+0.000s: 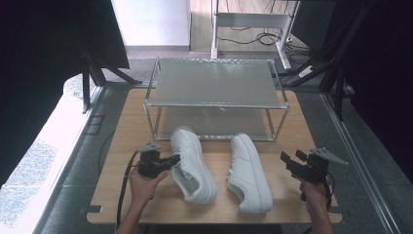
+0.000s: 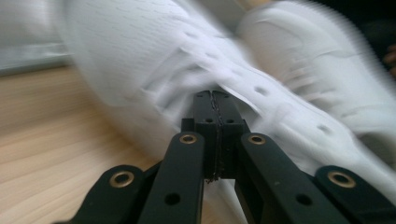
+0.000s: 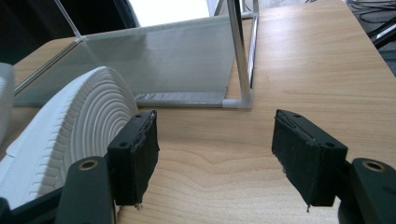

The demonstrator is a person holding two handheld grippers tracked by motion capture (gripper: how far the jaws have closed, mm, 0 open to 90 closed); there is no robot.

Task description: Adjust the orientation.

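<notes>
1 sneaker (image 1: 193,163), touching left hand-held gripper (image 1: 174,159)

a pale wooden surface (image 1: 292,126) stands on a grey floor (image 1: 73,165). a two-tier rack (image 1: 216,83) of thin metal tubes with grey mesh shelves sits at the far half of the surface. dark curtains (image 1: 44,63) hang at the left and at the right (image 1: 384,78), held by black frame struts (image 1: 87,87). beyond the rack a white desk frame (image 1: 251,22) stands on a lighter wooden floor, with black cables (image 1: 263,39) trailing beneath it and a white wall panel (image 1: 151,22) to its left. bright daylight falls on the floor at the left edge, leaving a pale speckled strip (image 1: 29,165).
</notes>
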